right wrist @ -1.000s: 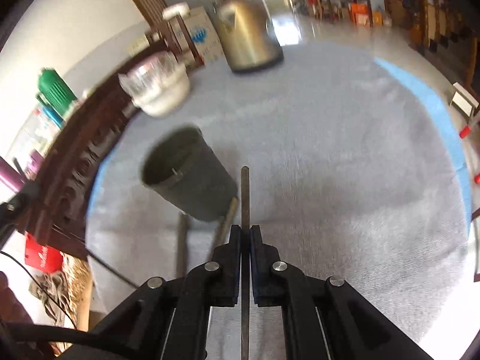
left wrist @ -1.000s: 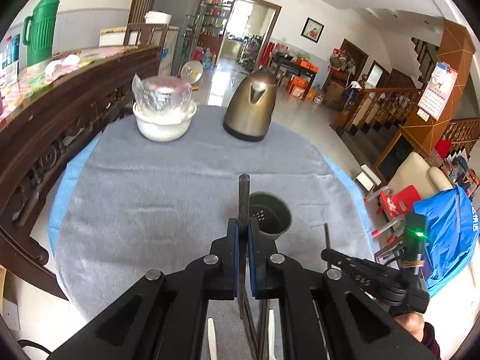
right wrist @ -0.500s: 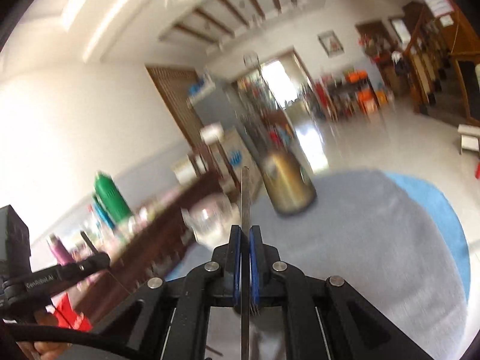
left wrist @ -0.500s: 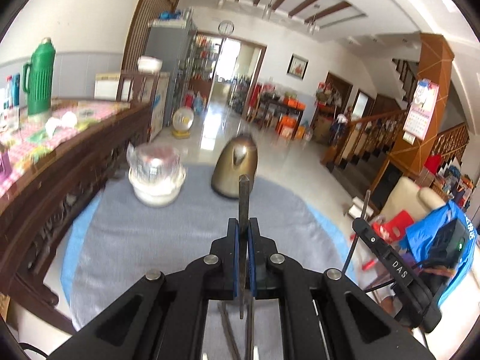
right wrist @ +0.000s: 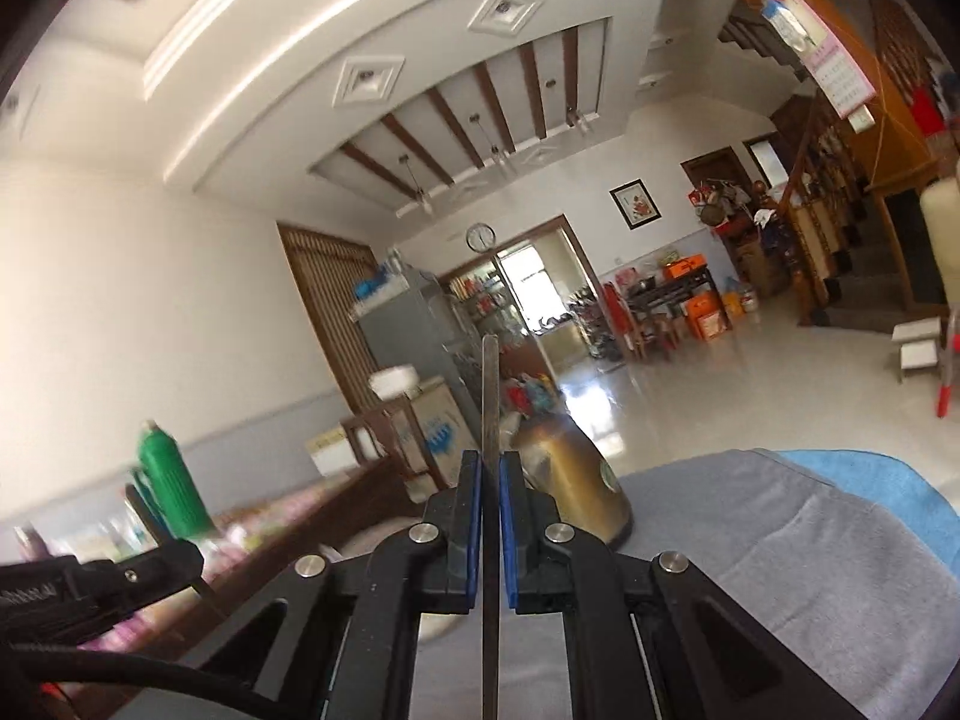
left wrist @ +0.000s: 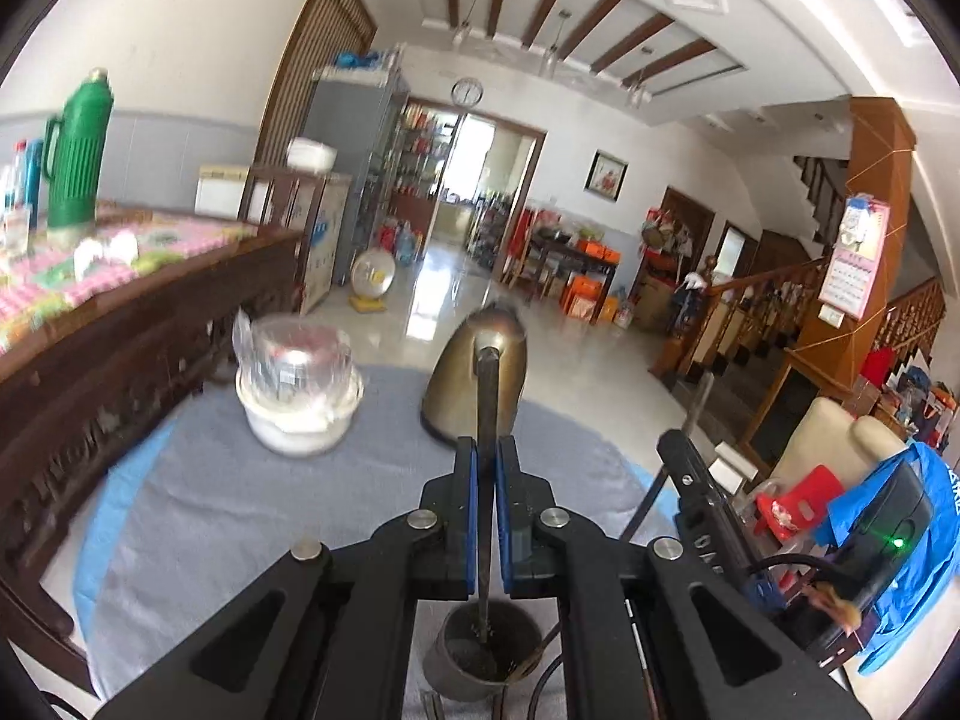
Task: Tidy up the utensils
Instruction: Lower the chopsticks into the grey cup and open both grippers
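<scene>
The left gripper (left wrist: 485,468) is raised and level, its blue-padded jaws pinched tight on a slim dark metal utensil handle (left wrist: 487,396) whose lower end dips into the round dark grey holder cup (left wrist: 480,654) below; the right gripper (right wrist: 491,480), tilted upward, clamps a thin flat steel utensil (right wrist: 491,396) standing upright; behind sit a smooth bronze kettle (left wrist: 480,387) and a grey cloth-covered table (left wrist: 240,492).
</scene>
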